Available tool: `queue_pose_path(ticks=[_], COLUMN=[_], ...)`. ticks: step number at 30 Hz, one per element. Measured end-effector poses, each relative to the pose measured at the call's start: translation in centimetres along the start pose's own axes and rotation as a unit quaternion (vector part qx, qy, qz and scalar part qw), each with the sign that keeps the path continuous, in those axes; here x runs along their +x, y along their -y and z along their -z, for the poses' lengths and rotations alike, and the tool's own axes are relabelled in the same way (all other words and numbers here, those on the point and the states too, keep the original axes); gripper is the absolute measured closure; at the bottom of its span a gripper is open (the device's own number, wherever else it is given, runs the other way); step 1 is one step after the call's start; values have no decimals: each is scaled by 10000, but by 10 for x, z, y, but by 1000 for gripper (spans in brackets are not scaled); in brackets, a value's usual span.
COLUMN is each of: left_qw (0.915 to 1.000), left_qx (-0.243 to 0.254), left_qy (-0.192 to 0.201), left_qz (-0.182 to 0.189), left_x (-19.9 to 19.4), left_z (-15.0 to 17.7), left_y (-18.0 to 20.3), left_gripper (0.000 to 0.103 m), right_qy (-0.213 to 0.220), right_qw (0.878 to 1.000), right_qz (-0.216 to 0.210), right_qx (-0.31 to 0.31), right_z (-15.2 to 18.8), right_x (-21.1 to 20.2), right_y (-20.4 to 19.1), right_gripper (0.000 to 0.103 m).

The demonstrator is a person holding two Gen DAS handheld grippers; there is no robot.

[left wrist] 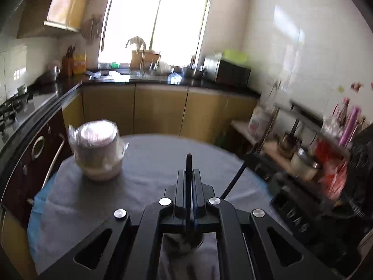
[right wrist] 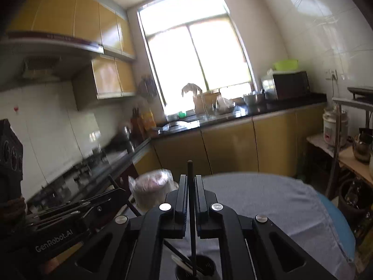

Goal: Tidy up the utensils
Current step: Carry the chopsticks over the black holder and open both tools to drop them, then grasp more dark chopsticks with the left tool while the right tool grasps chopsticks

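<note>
Between my left gripper [left wrist: 188, 175] pads, black chopstick [left wrist: 188, 163] clamped upright, my right gripper [right wrist: 191, 180] clamped on another chopstick [right wrist: 190, 186], utensil cup [right wrist: 198, 268] right under it, wrapped container [left wrist: 98, 149] ahead-left on grey cloth [left wrist: 151, 163].

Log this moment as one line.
left hand-held gripper: shut on black stick | right hand-held gripper: shut on black rod | utensil cup: below right gripper | wrapped container: on table

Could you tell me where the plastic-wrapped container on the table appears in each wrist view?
Left wrist view: the plastic-wrapped container stands left of centre, on the far left part of the grey tablecloth.
Right wrist view: the container sits lower left of centre, near the table's edge.
Shared landmark: the bright window.
</note>
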State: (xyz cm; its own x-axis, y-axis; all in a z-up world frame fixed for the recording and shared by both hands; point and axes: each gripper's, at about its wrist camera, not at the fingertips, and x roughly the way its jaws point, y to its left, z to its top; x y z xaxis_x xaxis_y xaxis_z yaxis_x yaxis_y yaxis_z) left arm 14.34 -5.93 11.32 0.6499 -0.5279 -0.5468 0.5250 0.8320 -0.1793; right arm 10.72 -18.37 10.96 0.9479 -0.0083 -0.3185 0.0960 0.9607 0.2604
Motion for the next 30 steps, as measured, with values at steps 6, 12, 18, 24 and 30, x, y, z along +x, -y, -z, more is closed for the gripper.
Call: queue_pose_path(ticks=[6, 12, 18, 24, 30], left_qw=[9996, 9985, 9956, 9905, 9855], left_qx=[-172, -18, -344, -640, -571], left_qy=[-216, 106, -141, -701, -1127], left_qz=[-11, -538, -862, -994, -1131], left_x=[-11, -56, -70, -55, -46], left_z=[24, 61, 115, 169, 212], left_y=[-16, -34, -51, -52, -45], left_gripper=[83, 61, 47, 44, 44], right_qy=[-326, -45, -452, -992, -1521], right_qw=[9984, 9969, 9930, 9872, 9796], right_qz=[-181, -102, 67, 249, 352], right_qx=[415, 780, 1091, 1222, 1268], right_z=[18, 41, 85, 130, 167], right_x=[-12, -61, -82, -90, -91], right_y=[22, 52, 81, 100, 112], right_gripper=[71, 49, 49, 49, 49])
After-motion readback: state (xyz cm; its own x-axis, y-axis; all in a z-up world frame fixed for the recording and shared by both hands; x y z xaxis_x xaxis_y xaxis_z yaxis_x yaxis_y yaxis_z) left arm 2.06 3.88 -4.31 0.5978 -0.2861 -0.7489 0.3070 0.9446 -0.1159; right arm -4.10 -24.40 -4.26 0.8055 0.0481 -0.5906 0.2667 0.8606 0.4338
